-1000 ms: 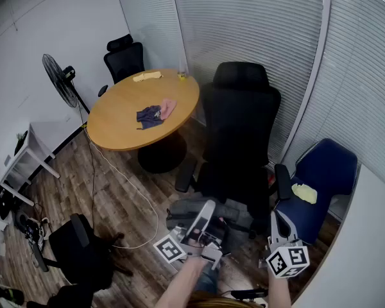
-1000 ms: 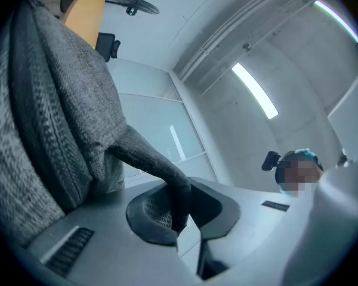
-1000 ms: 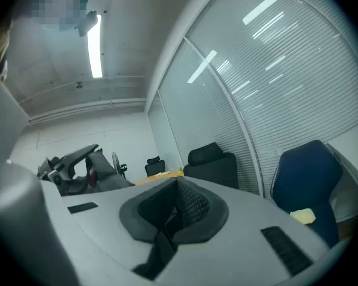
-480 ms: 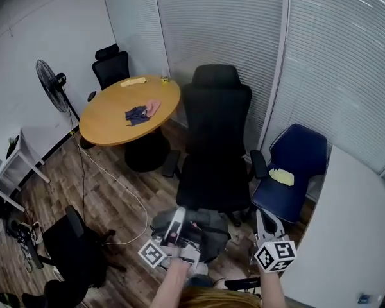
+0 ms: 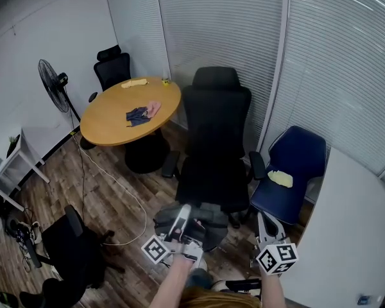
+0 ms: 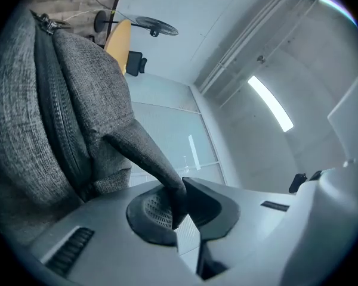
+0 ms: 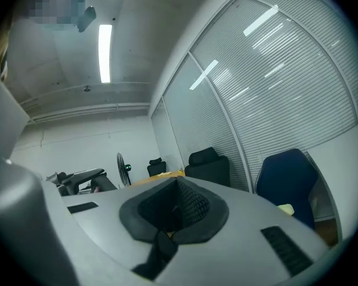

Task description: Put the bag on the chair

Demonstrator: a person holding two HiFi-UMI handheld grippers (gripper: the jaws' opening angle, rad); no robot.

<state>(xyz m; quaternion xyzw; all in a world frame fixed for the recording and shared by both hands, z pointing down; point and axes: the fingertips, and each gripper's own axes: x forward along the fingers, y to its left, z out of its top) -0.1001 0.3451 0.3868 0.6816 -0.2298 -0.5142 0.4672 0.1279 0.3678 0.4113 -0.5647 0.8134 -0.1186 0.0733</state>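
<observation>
A black office chair [image 5: 215, 140] fills the middle of the head view, its tall back to the blinds and its seat bare. At its 10 o'clock stands a round wooden surface [image 5: 112, 117]. At its 4 o'clock is a blue chair [image 5: 298, 156]. The grey fabric bag [image 5: 205, 217] hangs at the black chair's 6 o'clock, just before the front edge of the seat and not on it. Whether it touches that edge cannot be told.

A standing fan [image 5: 49, 85] is at 9 o'clock of the surface, near the wall. The left tongs [image 5: 183, 212] reach the bag from its 7 o'clock. In the left gripper view they [image 6: 178, 206] have just been closing, and they pinch a fold of the bag's grey cloth [image 6: 24, 130] between the pads. The right tongs [image 5: 264, 222] sit at 3 o'clock of the bag, apart from it. In the right gripper view their [image 7: 176, 210] pads are pressed together.

A dark blue cloth [image 5: 138, 115] lies touching a pink one [image 5: 153, 108] on the surface. A yellow cloth [image 5: 280, 178] lies on the blue chair's seat.
</observation>
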